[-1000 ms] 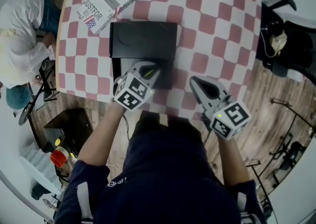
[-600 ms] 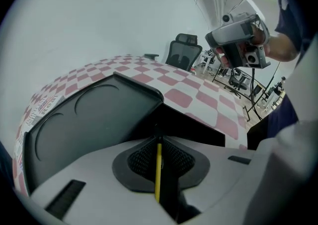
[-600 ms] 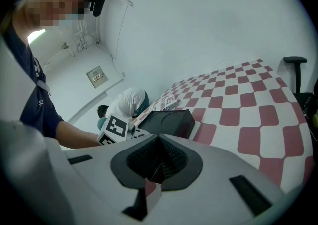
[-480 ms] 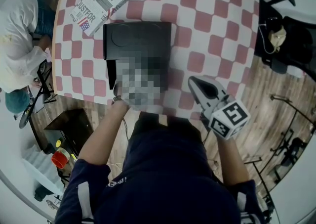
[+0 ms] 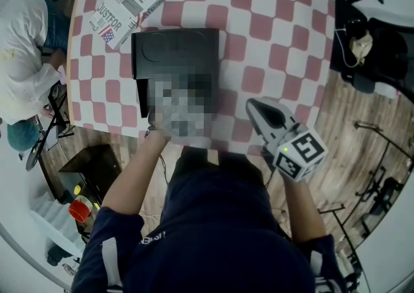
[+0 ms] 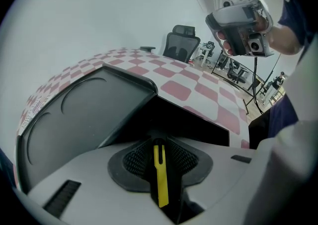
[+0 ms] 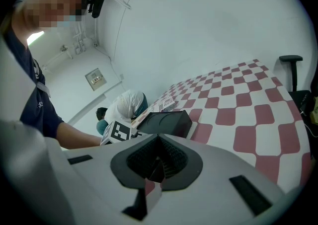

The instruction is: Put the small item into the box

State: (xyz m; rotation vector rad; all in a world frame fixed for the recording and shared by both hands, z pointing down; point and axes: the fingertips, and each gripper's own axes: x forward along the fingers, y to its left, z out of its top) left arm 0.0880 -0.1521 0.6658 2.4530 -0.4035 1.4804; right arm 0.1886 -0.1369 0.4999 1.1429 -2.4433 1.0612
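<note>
A black box (image 5: 174, 49) lies on the checked table (image 5: 272, 20) with its lid (image 6: 84, 114) swung open at the left and its dark inside (image 6: 198, 124) at the right. My left gripper (image 6: 159, 157) is shut on a thin yellow item (image 6: 159, 179) and hangs just before the box's open side. In the head view a blurred patch hides this gripper. My right gripper (image 5: 260, 109) hovers over the table's near edge, right of the box, its jaws together with nothing between them. The box (image 7: 166, 122) also shows in the right gripper view.
A magazine (image 5: 126, 0) lies at the table's far left corner, behind the box. A person in white (image 5: 26, 46) crouches left of the table. An office chair (image 6: 181, 45) stands beyond the far edge. Wooden floor and stands lie to the right.
The box and magazine have slid slightly left and up in the head view. My right gripper has hardly moved. A blurred patch now covers the left gripper.
</note>
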